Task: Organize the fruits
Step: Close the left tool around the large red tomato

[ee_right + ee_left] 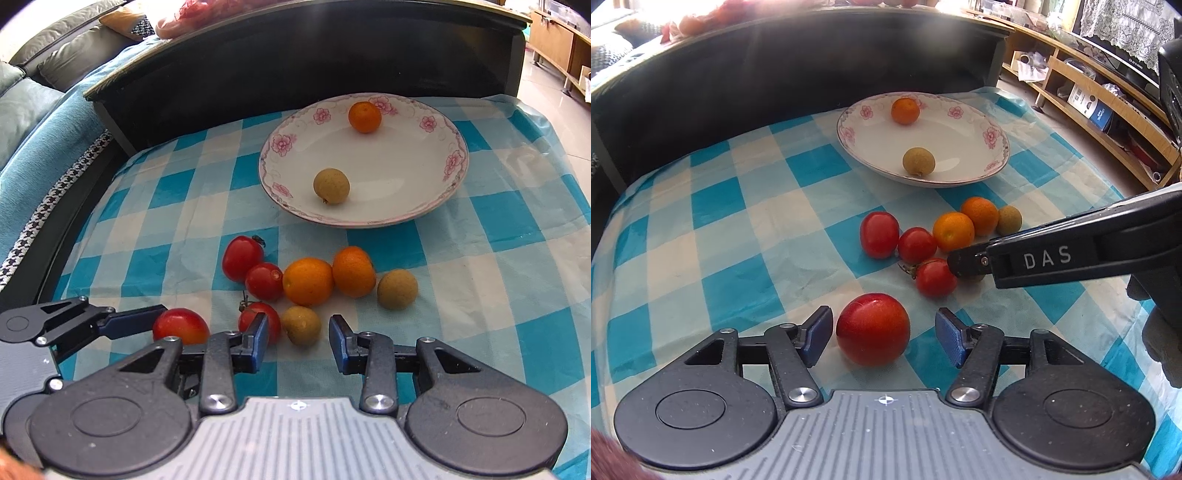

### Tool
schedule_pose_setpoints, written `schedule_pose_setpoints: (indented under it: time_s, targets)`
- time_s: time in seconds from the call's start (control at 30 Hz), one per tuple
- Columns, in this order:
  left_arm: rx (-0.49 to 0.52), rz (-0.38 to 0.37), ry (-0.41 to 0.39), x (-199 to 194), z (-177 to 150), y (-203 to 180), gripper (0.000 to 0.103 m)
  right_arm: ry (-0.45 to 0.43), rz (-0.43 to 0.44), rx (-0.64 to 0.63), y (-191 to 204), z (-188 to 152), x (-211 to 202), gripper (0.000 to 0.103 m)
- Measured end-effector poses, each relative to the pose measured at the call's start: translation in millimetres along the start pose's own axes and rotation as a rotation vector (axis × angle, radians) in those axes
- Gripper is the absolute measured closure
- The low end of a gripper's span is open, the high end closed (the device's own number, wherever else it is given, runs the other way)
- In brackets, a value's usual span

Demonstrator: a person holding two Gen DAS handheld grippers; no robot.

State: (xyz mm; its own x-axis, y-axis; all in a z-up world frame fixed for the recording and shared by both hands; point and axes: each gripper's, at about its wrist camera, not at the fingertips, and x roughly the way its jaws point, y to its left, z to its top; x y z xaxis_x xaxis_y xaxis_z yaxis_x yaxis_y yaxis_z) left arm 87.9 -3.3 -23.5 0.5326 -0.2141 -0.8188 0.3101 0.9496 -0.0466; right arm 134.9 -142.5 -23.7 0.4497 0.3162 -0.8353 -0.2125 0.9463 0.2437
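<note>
**Two grips to line up before we lift**

Our left gripper (882,336) stands with its blue pads apart either side of the big round red tomato (873,328), touching neither; we should centre it, then close gently, for the skin looks soft. Our right gripper (298,345) is parted too, the small tan longan (301,325) just beyond its tips and nearer the left pad; we would push forward and shift slightly left, minding the stemmed cherry tomato (258,319) beside it. The white flower-rimmed plate (436,201) lies far across the blue checked cloth (498,266), already holding one small orange (365,117) and one longan; the remaining fruits cluster between.
</note>
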Motion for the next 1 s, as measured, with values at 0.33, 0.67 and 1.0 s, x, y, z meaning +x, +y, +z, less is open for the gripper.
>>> schedule_pose_setpoints:
  time_s: [0.33, 0.67, 1.0]
  targets:
    - [-0.018, -0.018, 0.002, -1, 2, 3, 0.034, 0.019, 0.047, 0.093, -14, 1, 2, 0.065]
    - [-0.028, -0.022, 0.006, 0, 2, 5, 0.034, 0.033, 0.059, 0.107, -14, 3, 4, 0.065]
    - [-0.03, -0.024, 0.016, 3, 1, 6, 0.033, 0.057, -0.005, 0.059, -11, 2, 8, 0.065]
